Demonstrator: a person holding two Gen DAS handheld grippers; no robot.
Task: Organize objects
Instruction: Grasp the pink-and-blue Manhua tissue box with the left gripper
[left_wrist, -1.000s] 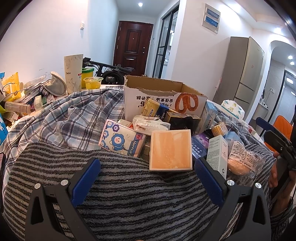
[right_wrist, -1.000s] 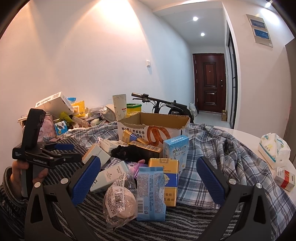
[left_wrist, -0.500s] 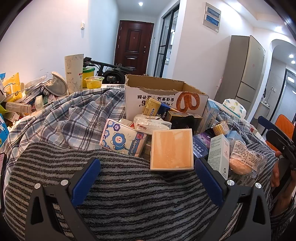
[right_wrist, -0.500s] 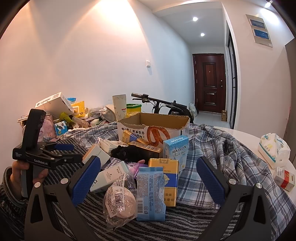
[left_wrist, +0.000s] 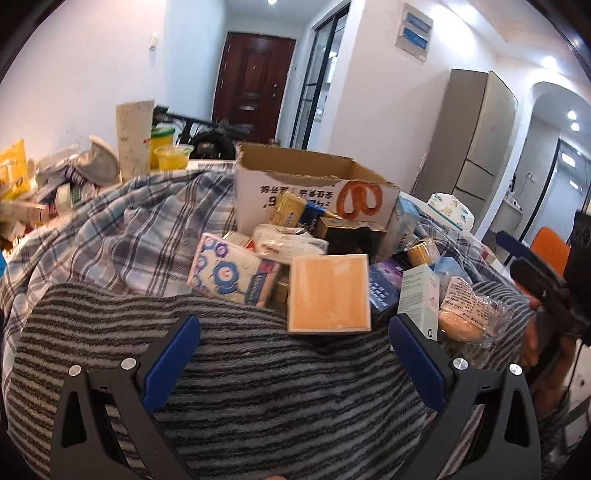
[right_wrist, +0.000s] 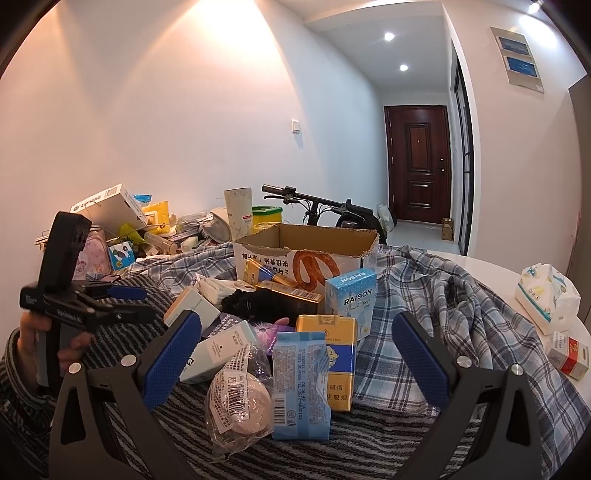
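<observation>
A pile of small packages lies on striped and plaid cloth in front of an open cardboard box (left_wrist: 314, 188) (right_wrist: 306, 251). Nearest my left gripper (left_wrist: 295, 350) is an orange square box (left_wrist: 328, 291), with a flower-print pack (left_wrist: 229, 273) to its left and a white carton (left_wrist: 419, 299) to its right. My left gripper is open and holds nothing. My right gripper (right_wrist: 295, 354) is open too, just short of a bagged bun (right_wrist: 236, 402), a light blue packet (right_wrist: 299, 384) and a yellow cigarette carton (right_wrist: 332, 354). A blue RAISON box (right_wrist: 351, 299) stands behind them.
Clutter with a tall paper cup (left_wrist: 133, 136) and yellow tubs lines the far wall. A bicycle (right_wrist: 321, 210) stands behind the box. A tissue pack (right_wrist: 550, 291) and a red-white box (right_wrist: 569, 354) lie on the white table at right. A hand holds each gripper.
My left gripper has drifted slightly forward and left, so the pile looks a little nearer. The right view is nearly the same.
</observation>
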